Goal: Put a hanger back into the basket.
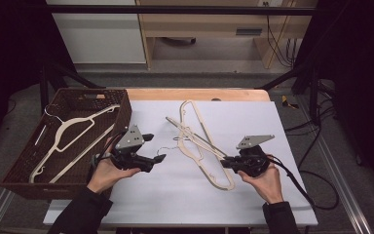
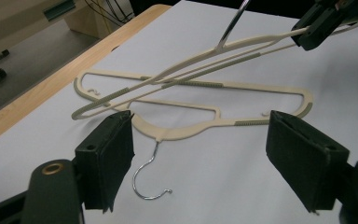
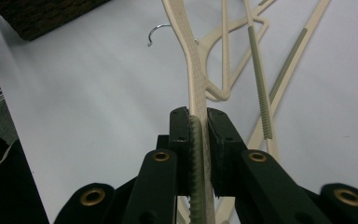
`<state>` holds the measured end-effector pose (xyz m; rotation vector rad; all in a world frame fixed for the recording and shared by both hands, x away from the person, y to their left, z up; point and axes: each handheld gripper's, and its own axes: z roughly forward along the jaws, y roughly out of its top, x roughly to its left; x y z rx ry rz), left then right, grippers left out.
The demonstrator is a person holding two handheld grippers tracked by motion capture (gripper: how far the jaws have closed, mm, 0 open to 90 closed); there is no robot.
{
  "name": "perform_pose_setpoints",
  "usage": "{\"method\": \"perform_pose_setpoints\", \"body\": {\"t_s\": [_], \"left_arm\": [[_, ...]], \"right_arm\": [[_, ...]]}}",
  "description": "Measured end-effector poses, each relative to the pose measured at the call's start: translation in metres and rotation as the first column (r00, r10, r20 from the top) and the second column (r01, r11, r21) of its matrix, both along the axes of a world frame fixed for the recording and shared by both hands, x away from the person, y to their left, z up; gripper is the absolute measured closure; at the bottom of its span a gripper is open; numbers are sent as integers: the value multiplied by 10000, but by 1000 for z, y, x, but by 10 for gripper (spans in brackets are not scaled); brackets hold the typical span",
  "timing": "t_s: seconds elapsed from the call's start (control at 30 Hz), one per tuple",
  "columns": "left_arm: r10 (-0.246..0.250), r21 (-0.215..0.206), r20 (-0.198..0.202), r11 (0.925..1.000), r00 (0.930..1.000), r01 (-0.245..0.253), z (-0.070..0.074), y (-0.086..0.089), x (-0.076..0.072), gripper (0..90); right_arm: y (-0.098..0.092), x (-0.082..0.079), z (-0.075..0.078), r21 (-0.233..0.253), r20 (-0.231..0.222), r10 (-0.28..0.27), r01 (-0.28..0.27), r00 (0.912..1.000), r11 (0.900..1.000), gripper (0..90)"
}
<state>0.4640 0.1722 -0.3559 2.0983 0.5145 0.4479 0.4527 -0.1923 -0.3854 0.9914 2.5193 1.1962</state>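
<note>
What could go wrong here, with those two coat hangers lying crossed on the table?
The right gripper is shut on the upper hanger, which crosses the lower hanger. Lifting it may snag and drag the lower one along. The grip is near the hanger's end, so the hanger could swing or twist in the jaws. The left gripper, open, sits close to the lower hanger's metal hook and might knock it away.

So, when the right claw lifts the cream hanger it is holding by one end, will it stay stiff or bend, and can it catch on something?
The held hanger looks thin and probably light; gripped at one end by the right claw, it may sag slightly. Its ribbed strip sits between the jaws, so slipping seems unlikely. It crosses the second hanger, so it could drag that one along.
</note>
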Motion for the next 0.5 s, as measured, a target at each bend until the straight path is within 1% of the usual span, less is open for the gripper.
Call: {"method": "perform_pose_setpoints", "body": {"t_s": [0.1, 0.13, 0.17, 0.2, 0.23, 0.27, 0.3, 0.33, 0.37, 0.4, 0.43, 0.47, 0.5], "left_arm": [[-20, 94, 29, 10000, 10000, 20, -1, -1, 1, 235], [-11, 124, 55, 9999, 10000, 10, -1, -1, 1, 235], [-27, 189, 68, 9998, 10000, 26, -2, -2, 1, 235], [-25, 347, 99, 9994, 9999, 22, -4, -4, 3, 238], [-25, 347, 99, 9994, 9999, 22, -4, -4, 3, 240], [-36, 617, 95, 9981, 9999, 30, -6, -7, 6, 242], [-36, 617, 95, 9981, 9999, 30, -6, -7, 6, 245], [-18, 864, 76, 9963, 10000, 11, -9, -10, 11, 251], [-1, 994, 119, 9951, 9999, -11, -11, -12, 14, 257], [-1, 994, 119, 9951, 9999, -11, -11, -12, 14, 262], [46, 1079, 69, 9942, 10000, -53, -13, -14, 16, 262], [156, 1398, -4, 9901, 9999, -154, -18, -18, 23, 280], [156, 1398, -4, 9901, 9999, -154, -18, -18, 23, 285]], "right_arm": [[0, -1, 2, 52, 5, 72, -72, 10000, 10000, 815], [0, -2, 3, 186, 40, 189, -190, 9998, 9996, 817], [0, -2, 3, 186, 40, 189, -190, 9998, 9996, 817], [1, -3, 5, 283, -25, 355, -354, 9994, 9990, 818], [1, -3, 5, 283, -25, 355, -354, 9994, 9990, 818], [3, -5, 6, 350, -67, 468, -465, 9989, 9983, 821], [3, -5, 6, 350, -67, 468, -465, 9989, 9983, 821], [5, -6, 7, 387, -75, 623, -620, 9980, 9973, 825], [6, -6, 8, 482, -36, 691, -689, 9976, 9965, 826], [7, -7, 8, 506, -38, 765, -762, 9971, 9958, 829], [7, -7, 8, 506, -38, 765, -762, 9971, 9958, 829], [8, -8, 8, 600, -48, 869, -865, 9962, 9944, 835], [8, -8, 8, 600, -48, 869, -865, 9962, 9944, 835]]}}
